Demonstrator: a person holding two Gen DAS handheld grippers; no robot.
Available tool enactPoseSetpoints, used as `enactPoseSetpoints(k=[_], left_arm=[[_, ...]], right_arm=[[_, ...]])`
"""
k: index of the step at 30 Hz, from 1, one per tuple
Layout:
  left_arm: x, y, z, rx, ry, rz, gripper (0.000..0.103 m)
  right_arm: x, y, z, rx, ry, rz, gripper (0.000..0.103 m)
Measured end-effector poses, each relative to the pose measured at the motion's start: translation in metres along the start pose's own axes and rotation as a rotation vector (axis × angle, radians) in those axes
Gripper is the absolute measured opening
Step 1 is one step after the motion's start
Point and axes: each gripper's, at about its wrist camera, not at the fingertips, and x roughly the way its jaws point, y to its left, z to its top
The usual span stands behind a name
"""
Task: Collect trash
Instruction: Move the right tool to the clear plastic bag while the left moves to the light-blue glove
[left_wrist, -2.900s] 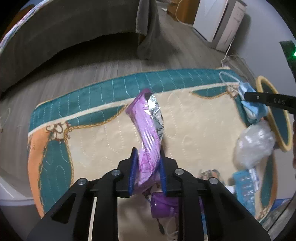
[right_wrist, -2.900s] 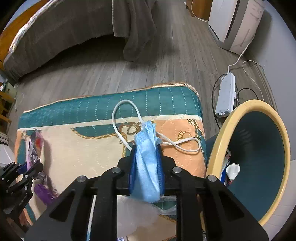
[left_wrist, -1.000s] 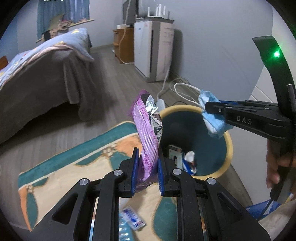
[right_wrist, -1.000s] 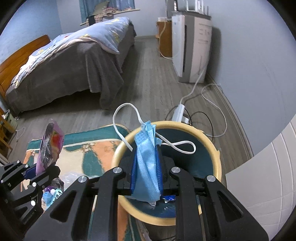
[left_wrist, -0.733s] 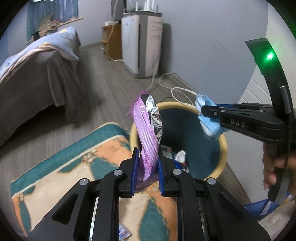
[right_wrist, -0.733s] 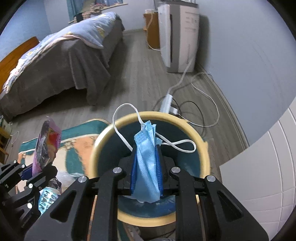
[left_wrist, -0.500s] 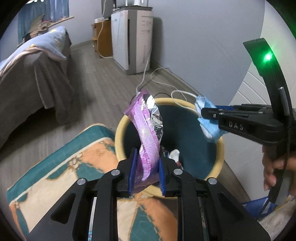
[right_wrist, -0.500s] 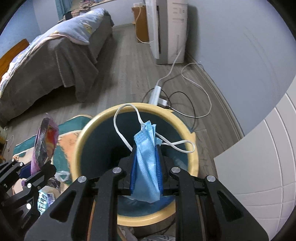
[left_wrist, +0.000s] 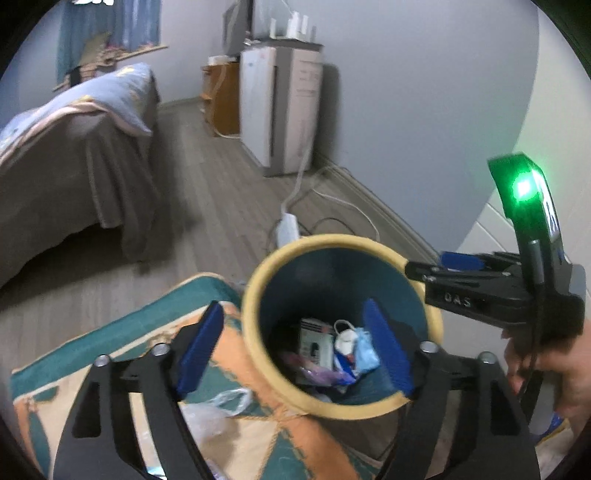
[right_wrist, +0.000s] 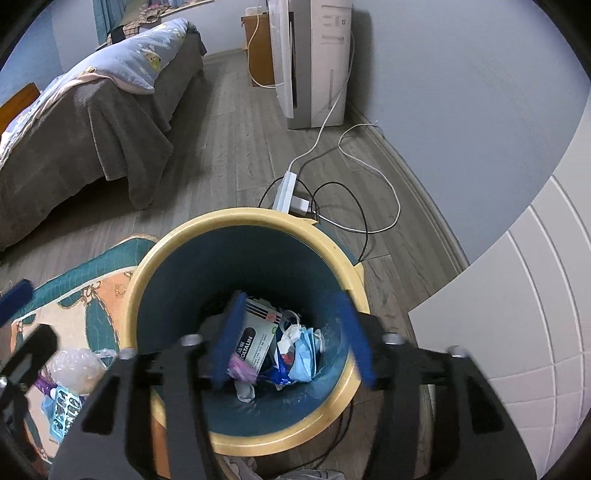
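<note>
The blue face mask (right_wrist: 304, 354) and purple wrapper (right_wrist: 242, 369) lie crumpled at the bottom of the yellow-rimmed bin (right_wrist: 177, 240), beside a white box (right_wrist: 258, 332). Both the left gripper (left_wrist: 295, 350) and right gripper (right_wrist: 288, 332) hang over the bin with fingers spread wide, holding nothing. More litter, a clear plastic bag (left_wrist: 218, 402) among it, lies on the rug (left_wrist: 122, 339) left of the bin; I judge that a careless swing back could knock the rim and tip the bin.
</note>
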Motion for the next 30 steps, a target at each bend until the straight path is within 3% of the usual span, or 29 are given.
enactPoseSetpoints(k=[2, 4, 15, 20, 30], left_arm=[[-0.013, 0.008, -0.003, -0.021, -0.023, 0.024, 0.091], [-0.024, 0.014, -0.006, -0.031, -0.036, 0.043, 0.093], [-0.104, 0.064, -0.035, -0.134, -0.082, 0.237, 0.098], [-0.125, 0.081, -0.058, -0.17, -0.044, 0.305, 0.098], [-0.166, 0.114, -0.1, -0.25, -0.035, 0.386, 0.098]], right_arm=[[-0.007, 0.003, -0.001, 0.003, -0.01, -0.023, 0.093], [-0.016, 0.005, -0.002, 0.017, -0.019, -0.029, 0.097], [-0.074, 0.055, -0.017, 0.0, -0.064, 0.004, 0.097], [-0.094, 0.092, -0.03, -0.067, -0.087, 0.036, 0.097], [-0.108, 0.155, -0.056, -0.195, -0.096, 0.054, 0.097]])
